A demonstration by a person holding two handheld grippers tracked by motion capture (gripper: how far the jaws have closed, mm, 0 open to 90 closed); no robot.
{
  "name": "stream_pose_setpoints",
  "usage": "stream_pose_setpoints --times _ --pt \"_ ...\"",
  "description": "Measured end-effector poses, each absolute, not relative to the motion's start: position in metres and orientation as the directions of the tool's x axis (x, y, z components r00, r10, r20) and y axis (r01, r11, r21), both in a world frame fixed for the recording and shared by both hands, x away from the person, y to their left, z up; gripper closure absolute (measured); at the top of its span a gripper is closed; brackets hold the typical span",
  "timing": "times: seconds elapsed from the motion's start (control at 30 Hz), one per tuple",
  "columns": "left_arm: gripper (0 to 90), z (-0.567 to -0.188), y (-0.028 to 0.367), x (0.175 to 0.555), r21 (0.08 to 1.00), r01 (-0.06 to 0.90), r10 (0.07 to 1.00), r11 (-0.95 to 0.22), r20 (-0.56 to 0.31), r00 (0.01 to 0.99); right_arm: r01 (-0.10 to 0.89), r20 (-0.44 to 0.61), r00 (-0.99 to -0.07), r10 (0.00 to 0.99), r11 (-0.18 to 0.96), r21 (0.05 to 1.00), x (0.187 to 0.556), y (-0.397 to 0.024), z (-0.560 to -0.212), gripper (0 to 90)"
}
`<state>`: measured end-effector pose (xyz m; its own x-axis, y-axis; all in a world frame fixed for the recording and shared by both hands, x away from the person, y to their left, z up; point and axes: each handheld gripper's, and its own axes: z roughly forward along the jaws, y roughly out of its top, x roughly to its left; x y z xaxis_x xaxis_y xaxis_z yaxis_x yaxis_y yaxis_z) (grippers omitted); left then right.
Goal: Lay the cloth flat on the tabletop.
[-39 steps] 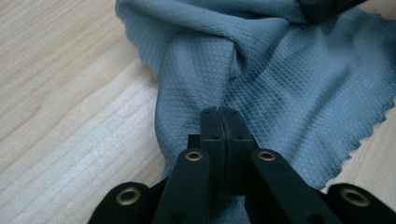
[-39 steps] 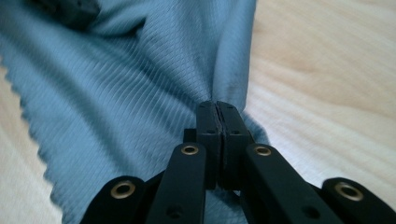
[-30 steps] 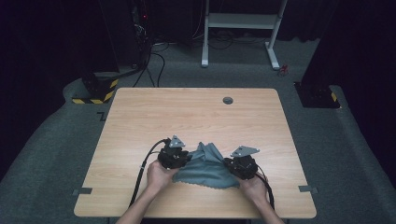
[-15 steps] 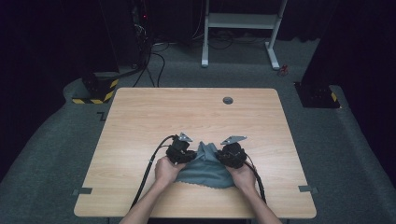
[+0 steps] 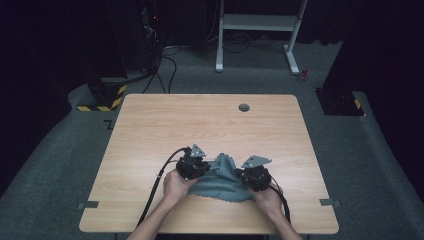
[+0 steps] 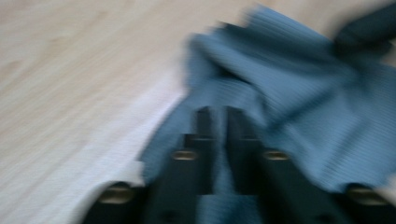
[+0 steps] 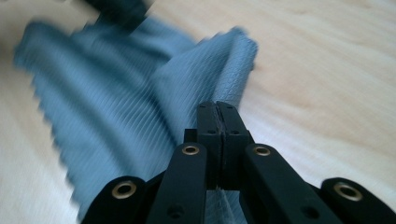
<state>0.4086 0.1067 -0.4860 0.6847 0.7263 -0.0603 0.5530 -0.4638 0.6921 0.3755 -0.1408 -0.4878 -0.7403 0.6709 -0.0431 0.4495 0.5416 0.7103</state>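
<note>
A grey-blue cloth [image 5: 220, 184] lies rumpled near the table's front edge, bunched into a peak between my two grippers. My left gripper [image 5: 204, 171] is at the cloth's left edge. In the left gripper view, which is blurred, its jaws [image 6: 218, 115] stand a narrow slit apart with the cloth [image 6: 303, 88] filling the slit; they have just been opening a little. My right gripper [image 5: 243, 175] holds the right edge. Its jaws [image 7: 217, 109] are pressed together on a fold of the cloth [image 7: 116, 102].
The cloth rests on a light wooden table [image 5: 200, 125] that has a round cable hole [image 5: 244, 107] near its far edge. Black cables trail from both grippers off the front edge. Beyond the table stands a white frame [image 5: 260, 30] on dark carpet.
The two hands came together over the cloth, bunching it up, and the right hand has since drawn back out to the right. The cloth now peaks in the middle.
</note>
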Motion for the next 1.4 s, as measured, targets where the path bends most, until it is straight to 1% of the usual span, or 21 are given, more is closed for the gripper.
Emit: stream_pose_setpoints --times 0.03,0.1,0.23,0.27,0.33,0.43,0.47,0.53,0.63,0.7,0.77,0.8,0.93,1.0,1.1,1.2,1.23,1.27,1.33,1.37,1.4 --pt "64.0 -0.490 0.108 0.414 0.683 0.575 0.756 -0.451 -0.050 0.653 0.443 -0.053 -0.752 0.657 0.564 0.697 0.369 -0.140 -0.494 89.0" --pt "58.1 -0.494 0.109 0.419 0.666 0.593 0.779 -0.452 -0.029 0.626 0.435 -0.072 -0.766 0.639 0.597 0.674 0.366 -0.137 -0.501 89.1" --pt "55.9 -0.502 0.110 0.425 0.637 0.631 0.793 -0.443 -0.049 0.607 0.421 -0.086 -0.786 0.612 0.633 0.650 0.362 -0.131 -0.508 89.0" --pt "57.0 -0.502 0.110 0.425 0.637 0.631 0.793 -0.443 -0.049 0.607 0.421 -0.086 -0.786 0.612 0.633 0.650 0.362 -0.131 -0.508 89.0" --pt "65.1 -0.504 0.109 0.426 0.628 0.636 0.782 -0.448 -0.070 0.619 0.414 -0.093 -0.788 0.609 0.635 0.652 0.361 -0.131 -0.510 89.0" --pt "84.9 -0.506 0.107 0.427 0.618 0.629 0.755 -0.472 -0.086 0.650 0.422 -0.074 -0.788 0.611 0.624 0.657 0.364 -0.132 -0.510 88.9" --pt "88.6 -0.506 0.107 0.427 0.618 0.629 0.755 -0.472 -0.086 0.650 0.422 -0.074 -0.788 0.611 0.624 0.657 0.364 -0.132 -0.510 88.9" --pt "89.5 -0.505 0.105 0.426 0.618 0.622 0.752 -0.480 -0.075 0.655 0.425 -0.073 -0.785 0.615 0.620 0.659 0.364 -0.133 -0.510 88.8" --pt "89.8 -0.496 0.109 0.421 0.662 0.589 0.751 -0.464 -0.059 0.658 0.431 -0.079 -0.773 0.629 0.613 0.662 0.365 -0.134 -0.510 88.8" --pt "89.8 -0.476 0.114 0.410 0.730 0.514 0.732 -0.451 -0.027 0.681 0.436 -0.083 -0.752 0.654 0.588 0.681 0.365 -0.137 -0.506 88.9" --pt "89.7 -0.471 0.115 0.403 0.739 0.483 0.714 -0.469 -0.004 0.700 0.436 -0.082 -0.747 0.659 0.580 0.688 0.363 -0.138 -0.504 88.9" --pt "89.7 -0.465 0.117 0.387 0.748 0.438 0.679 -0.498 0.022 0.734 0.429 -0.083 -0.748 0.659 0.575 0.697 0.360 -0.139 -0.502 88.8" --pt "89.6 -0.475 0.120 0.364 0.726 0.423 0.638 -0.541 0.027 0.770 0.414 -0.091 -0.758 0.646 0.584 0.699 0.353 -0.139 -0.502 88.8" --pt "89.3 -0.495 0.121 0.352 0.685 0.450 0.608 -0.574 -0.012 0.794 0.409 -0.092 -0.769 0.633 0.597 0.690 0.348 -0.138 -0.508 88.6" --pt "88.9 -0.506 0.123 0.348 0.677 0.471 0.604 -0.566 -0.048 0.796 0.410 -0.089 -0.775 0.626 0.605 0.682 0.345 -0.136 -0.512 87.7" --pt "82.0 -0.503 0.128 0.348 0.695 0.477 0.608 -0.538 -0.073 0.791 0.413 -0.081 -0.778 0.623 0.605 0.681 0.344 -0.137 -0.511 84.5" --pt "82.0 -0.499 0.133 0.348 0.717 0.476 0.617 -0.510 -0.080 0.783 0.409 -0.081 -0.780 0.621 0.603 0.685 0.343 -0.138 -0.509 83.3" --pt "73.8 -0.495 0.137 0.349 0.730 0.484 0.631 -0.483 -0.094 0.770 0.411 -0.066 -0.774 0.630 0.578 0.705 0.341 -0.142 -0.501 81.6" --pt "69.5 -0.489 0.145 0.352 0.742 0.497 0.664 -0.450 -0.095 0.742 0.414 -0.047 -0.766 0.641 0.548 0.727 0.342 -0.147 -0.494 80.5" --pt "67.4 -0.485 0.151 0.358 0.741 0.528 0.705 -0.414 -0.106 0.701 0.417 -0.039 -0.760 0.648 0.534 0.736 0.343 -0.150 -0.491 80.0" --pt "64.9 -0.485 0.151 0.358 0.741 0.528 0.705 -0.414 -0.106 0.701 0.417 -0.039 -0.760 0.648 0.534 0.736 0.343 -0.150 -0.491 80.0"
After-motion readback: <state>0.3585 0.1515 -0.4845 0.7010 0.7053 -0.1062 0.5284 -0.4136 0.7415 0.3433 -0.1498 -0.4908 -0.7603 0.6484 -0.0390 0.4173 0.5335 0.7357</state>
